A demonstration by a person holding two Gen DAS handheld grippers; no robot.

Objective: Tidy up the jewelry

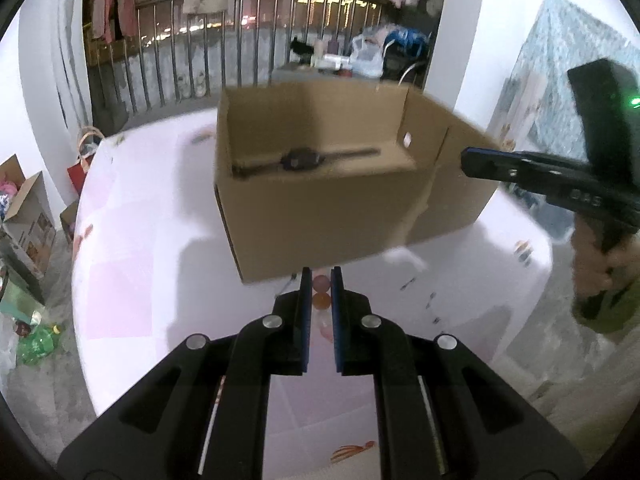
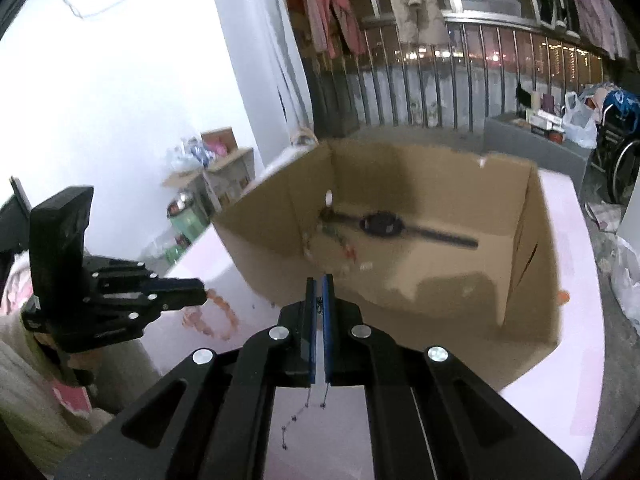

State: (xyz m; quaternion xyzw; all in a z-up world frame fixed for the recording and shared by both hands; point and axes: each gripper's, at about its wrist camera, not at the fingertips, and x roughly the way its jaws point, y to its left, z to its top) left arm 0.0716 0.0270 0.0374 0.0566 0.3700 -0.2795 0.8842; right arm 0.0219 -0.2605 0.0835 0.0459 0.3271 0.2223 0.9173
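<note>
- Pinched between the nearly closed jaws of the right gripper [image 2: 319, 278] is a thin dark bead chain [image 2: 306, 412], whose loose end is seen hanging below the blue pads [image 2: 329, 320], just in front of the cardboard box [image 2: 400, 304]
- Beads of a pink-orange bracelet [image 1: 321, 300] are seen in the narrow gap of the left gripper [image 1: 321, 276], just short of the box's near wall; the jaws are drawn close about them, though a firm grip cannot be told
- From the right wrist view the same bracelet [image 2: 216, 312] is seen as a ring of beads lying on the pale pink tabletop [image 2: 560, 380], to the left of the box, with the left gripper [image 2: 200, 294] at its edge
- The box is open at the top and rests on the tabletop
- A dark watch [image 2: 380, 225] with its strap stretched out flat is seen on the box floor, along the far wall
- A few small pieces of jewelry [image 2: 344, 250] are scattered on the box floor beside the watch; blur keeps them from being told apart
</note>
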